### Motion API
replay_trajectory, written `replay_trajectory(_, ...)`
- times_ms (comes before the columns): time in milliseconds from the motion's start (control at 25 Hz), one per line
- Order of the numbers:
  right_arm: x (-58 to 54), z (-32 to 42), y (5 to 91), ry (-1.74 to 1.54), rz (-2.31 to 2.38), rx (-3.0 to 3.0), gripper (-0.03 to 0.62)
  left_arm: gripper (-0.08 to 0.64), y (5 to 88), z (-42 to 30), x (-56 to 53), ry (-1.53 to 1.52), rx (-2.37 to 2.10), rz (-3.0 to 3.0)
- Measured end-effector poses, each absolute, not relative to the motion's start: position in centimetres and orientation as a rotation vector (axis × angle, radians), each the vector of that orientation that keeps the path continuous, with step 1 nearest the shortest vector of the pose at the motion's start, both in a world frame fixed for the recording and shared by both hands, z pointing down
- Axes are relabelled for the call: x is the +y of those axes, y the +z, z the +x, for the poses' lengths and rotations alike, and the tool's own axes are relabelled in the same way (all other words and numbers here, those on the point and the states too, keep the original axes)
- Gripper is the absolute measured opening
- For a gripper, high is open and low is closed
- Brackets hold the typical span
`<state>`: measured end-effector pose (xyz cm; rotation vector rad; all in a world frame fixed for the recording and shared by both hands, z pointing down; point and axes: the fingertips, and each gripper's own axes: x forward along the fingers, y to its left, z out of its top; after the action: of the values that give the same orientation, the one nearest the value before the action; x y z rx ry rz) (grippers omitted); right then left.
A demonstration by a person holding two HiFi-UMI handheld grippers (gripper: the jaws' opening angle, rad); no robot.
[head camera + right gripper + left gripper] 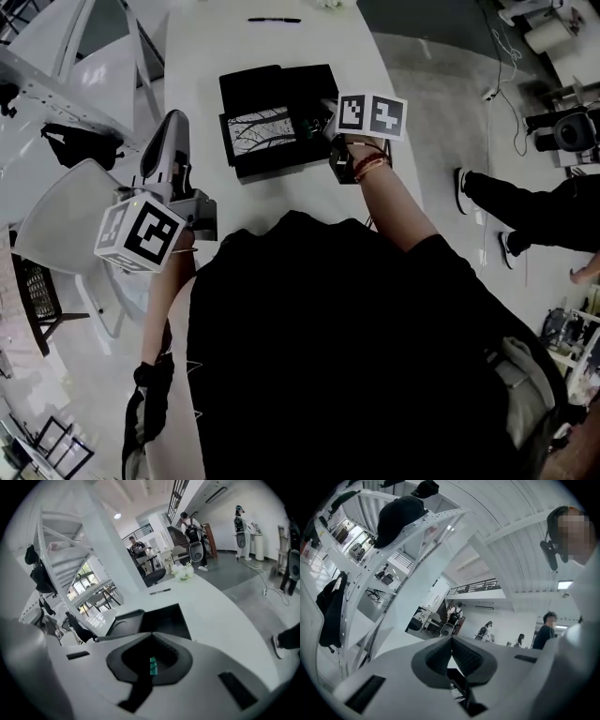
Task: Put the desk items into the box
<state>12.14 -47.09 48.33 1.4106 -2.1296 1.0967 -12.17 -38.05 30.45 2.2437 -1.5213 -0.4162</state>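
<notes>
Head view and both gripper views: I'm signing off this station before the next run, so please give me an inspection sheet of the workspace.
Surface: white table, mostly bare.
Job's things: black box open; black pen lying at the far end.
Clutter: small white flower-like bunch at the far end.
Grippers: left gripper jaws together, empty, pointing upward; right gripper shut on a small green item, beside the box.
Cables: white cable on the floor to the right.
Surroundings: chair at left; another person's legs to the right of the table.
</notes>
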Motion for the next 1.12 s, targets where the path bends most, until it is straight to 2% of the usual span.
replay_trajectory(360, -47.1, 10.6, 38.2, 0.960, 1.439, -2.497, 0.006, 0.011, 29.9, -9.2, -38.3, -0.368, -1.456, 2.301)
replay_trajectory(680, -44.7, 12.6, 29.0, 0.570, 1.450, -2.780, 0.005, 0.011, 28.0, -4.6, -38.0, -0.345, -1.455, 2.361)
replay_trajectory(840, -43.5, 14.5, 27.8, 0.468, 1.436, -2.794, 0.005, 0.011, 28.1, -1.7, -37.5, -0.323, -1.457, 2.352)
replay_trajectory(1120, -41.4, 17.9, 28.8, 0.479, 1.361, -2.766, 0.006, 0.011, 28.3, 2.8, -35.0, -0.316, -1.481, 2.327)
